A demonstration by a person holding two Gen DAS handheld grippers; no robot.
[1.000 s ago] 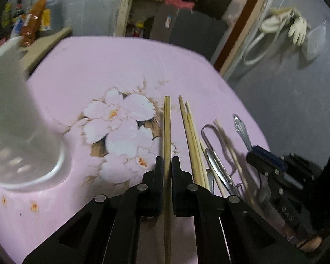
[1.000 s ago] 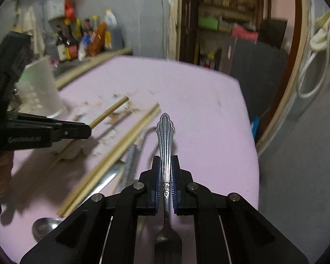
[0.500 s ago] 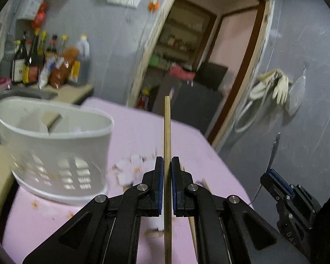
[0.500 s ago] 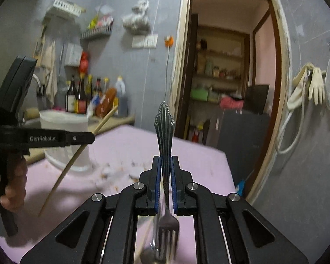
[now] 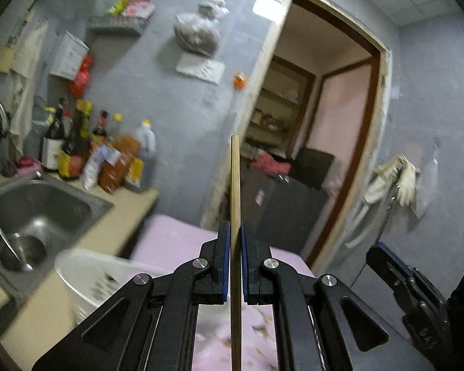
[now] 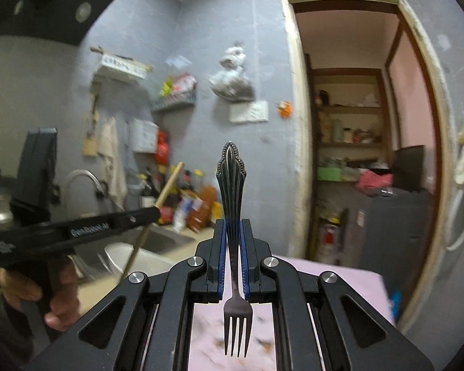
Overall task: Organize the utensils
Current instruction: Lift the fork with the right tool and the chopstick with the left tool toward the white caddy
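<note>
A single chopstick (image 5: 235,185) is clamped upright in the left gripper (image 5: 235,266), and a fork (image 6: 233,216) is pinched at its neck, tines down, in the right gripper (image 6: 233,266), both above the pink-clothed table (image 6: 340,278). The white utensil holder (image 5: 86,275) is seen low at the left. If either long, thinly gripped piece were swung or knocked against the holder's rim, it could pivot or slip from the pads.

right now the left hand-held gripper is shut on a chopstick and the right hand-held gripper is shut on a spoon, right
Not quite. The right hand-held gripper is shut on a fork, not a spoon: the right wrist view shows its tines hanging below the jaws. The left hand-held gripper is indeed shut on a chopstick.
</note>
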